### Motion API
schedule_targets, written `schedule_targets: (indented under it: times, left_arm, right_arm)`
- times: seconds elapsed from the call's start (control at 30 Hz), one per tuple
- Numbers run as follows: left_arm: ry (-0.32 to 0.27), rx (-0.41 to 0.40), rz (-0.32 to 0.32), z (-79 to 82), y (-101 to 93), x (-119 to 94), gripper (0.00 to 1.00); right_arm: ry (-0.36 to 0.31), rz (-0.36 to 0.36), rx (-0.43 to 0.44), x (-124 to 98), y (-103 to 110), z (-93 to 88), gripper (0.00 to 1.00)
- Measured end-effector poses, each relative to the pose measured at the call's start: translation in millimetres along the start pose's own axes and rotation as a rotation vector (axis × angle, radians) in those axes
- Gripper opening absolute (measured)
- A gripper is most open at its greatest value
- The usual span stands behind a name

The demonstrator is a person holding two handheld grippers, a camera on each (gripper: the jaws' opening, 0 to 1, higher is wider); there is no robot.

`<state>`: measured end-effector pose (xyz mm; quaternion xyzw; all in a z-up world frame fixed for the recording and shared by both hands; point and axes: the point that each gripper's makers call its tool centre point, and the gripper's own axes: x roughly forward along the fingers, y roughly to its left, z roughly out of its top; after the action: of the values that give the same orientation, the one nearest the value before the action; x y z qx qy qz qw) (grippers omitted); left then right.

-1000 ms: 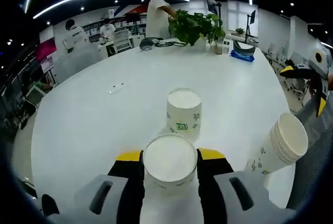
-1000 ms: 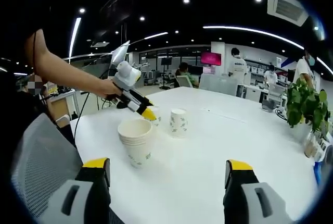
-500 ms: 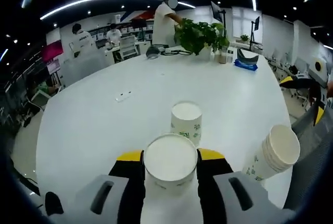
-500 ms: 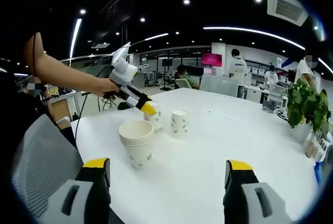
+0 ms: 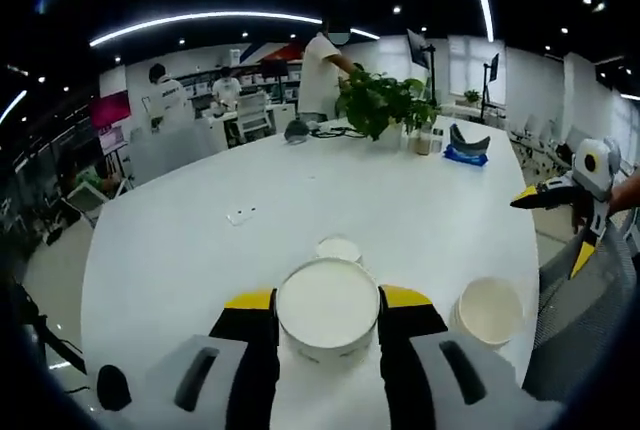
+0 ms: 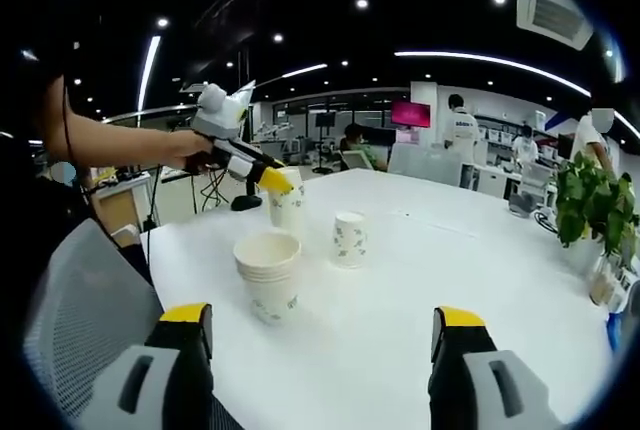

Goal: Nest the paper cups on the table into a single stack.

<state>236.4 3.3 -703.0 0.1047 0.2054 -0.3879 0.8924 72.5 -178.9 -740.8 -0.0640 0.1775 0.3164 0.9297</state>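
Your left gripper (image 5: pixel 328 312) is closed on a single paper cup (image 5: pixel 328 308), its yellow-tipped jaws pressing the cup's sides just below the rim. In the right gripper view you can see that same gripper (image 6: pixel 272 182) and held cup (image 6: pixel 287 206) raised clear of the white desk (image 6: pixel 420 280), above and a little to the far left of the stack of cups (image 6: pixel 268 275).

The stack stands upright near the desk's edge, several cups nested with their rims layered. In the left gripper view it sits to the right of your held cup, seen from above as an open mouth (image 5: pixel 488 311). A lone cup (image 6: pixel 349 240) stands upright on the desk just beyond the stack, apart from it; in the left gripper view it appears just past the held cup's rim (image 5: pixel 338 248).

Your right gripper (image 6: pixel 325 335) is wide open and holds nothing; its two jaws stand far apart over the near part of the desk, with the stack ahead and to the left of them. In the left gripper view it shows at the far right edge (image 5: pixel 560 195), beside the desk.

A grey mesh chair (image 6: pixel 85 300) sits at the near left of the desk. At the far end a potted plant (image 5: pixel 385 102) stands on the desk, with a blue item (image 5: pixel 466 150) to its right and people (image 5: pixel 320 75) beyond.
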Motion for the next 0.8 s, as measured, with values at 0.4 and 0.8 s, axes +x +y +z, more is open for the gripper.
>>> schedule_targets:
  times: [0.4,0.8]
  left_arm:
    - [-0.04,0.014,-0.047,26.8,-25.9,-28.0,0.37]
    - [-0.067,0.005,-0.091,60.1,-65.6,-56.6,0.37]
  right_arm:
    - [-0.006,-0.003,0.008,-4.1,-1.9,8.8,0.92]
    - [-0.083,0.052,-0.008,4.2,17.3,52.8,0.87]
